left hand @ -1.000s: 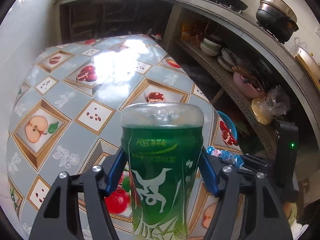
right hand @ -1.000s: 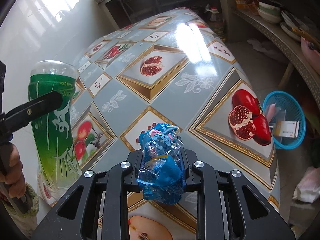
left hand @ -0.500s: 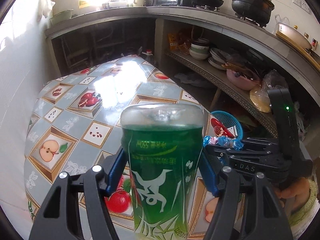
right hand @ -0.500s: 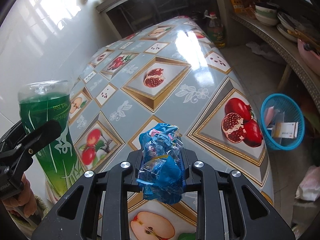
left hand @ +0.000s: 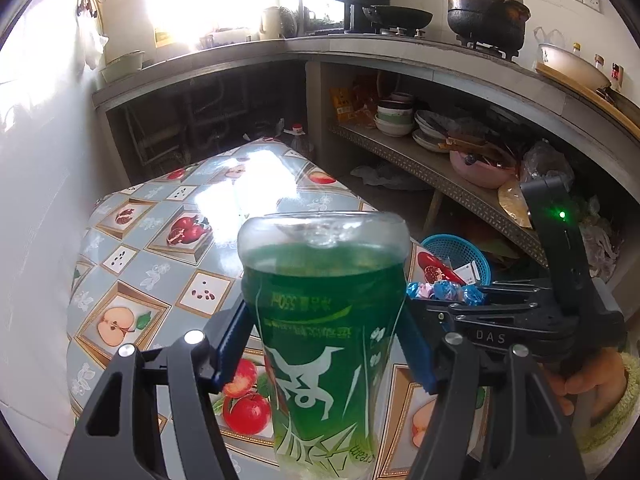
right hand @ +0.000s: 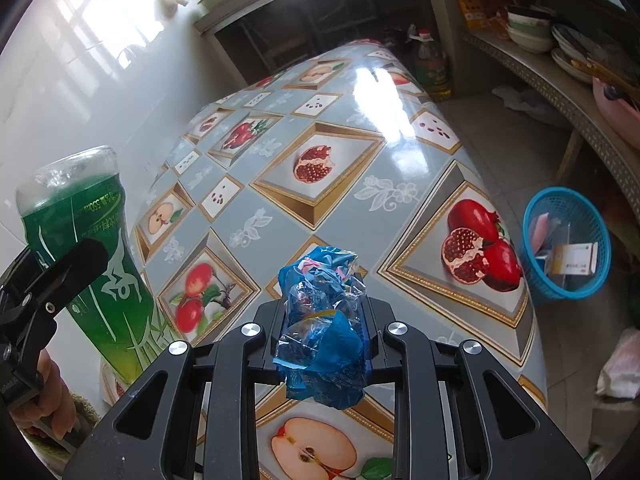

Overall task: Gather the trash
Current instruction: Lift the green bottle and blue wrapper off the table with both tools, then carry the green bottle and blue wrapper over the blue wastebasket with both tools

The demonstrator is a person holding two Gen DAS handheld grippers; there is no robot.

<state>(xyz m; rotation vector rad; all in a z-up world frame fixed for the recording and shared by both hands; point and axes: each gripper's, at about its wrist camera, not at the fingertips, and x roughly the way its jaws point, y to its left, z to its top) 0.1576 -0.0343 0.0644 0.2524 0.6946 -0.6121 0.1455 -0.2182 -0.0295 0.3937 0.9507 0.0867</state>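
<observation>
My left gripper is shut on a green plastic bottle, held base forward above the near end of the table. The same bottle appears at the left of the right wrist view, tilted, with a left finger across it. My right gripper is shut on a crumpled blue plastic wrapper over the table. That wrapper also shows to the right of the bottle in the left wrist view. A blue trash basket stands on the floor beyond the table's right edge.
The table wears a glossy fruit-print cloth and stands against a white tiled wall. A concrete counter with pots and a shelf of bowls runs along the right. An oil bottle stands at the table's far end. A white bag lies on the floor.
The left gripper has lifted with the bottle and tipped up, so more of the counter and window shows. The right gripper with its wrapper has barely moved.
</observation>
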